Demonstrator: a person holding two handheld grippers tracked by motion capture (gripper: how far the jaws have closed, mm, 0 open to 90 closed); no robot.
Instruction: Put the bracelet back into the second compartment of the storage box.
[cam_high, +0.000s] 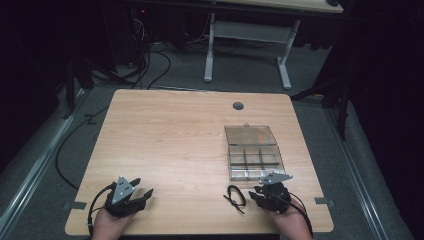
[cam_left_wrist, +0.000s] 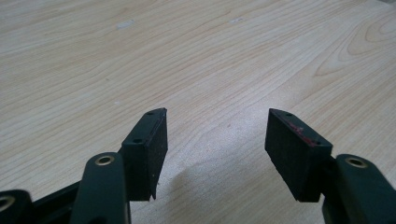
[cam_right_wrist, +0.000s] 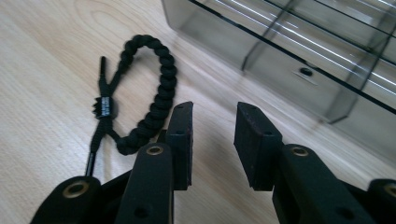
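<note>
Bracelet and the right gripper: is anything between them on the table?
Nothing visible. The black braided bracelet lies on bare wood just beside the right gripper, whose open fingers hold nothing; the clear compartment box sits on the other side.

Right gripper (cam_high: 265, 190) near the counter's (cam_high: 170, 140) front edge, between black bracelet (cam_high: 235, 197) and clear box (cam_high: 254, 152)

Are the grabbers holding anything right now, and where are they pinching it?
No, nothing is held. The right gripper stands open over bare table, with the black braided bracelet lying loose beside its jaws. The left gripper is open and empty too.
</note>
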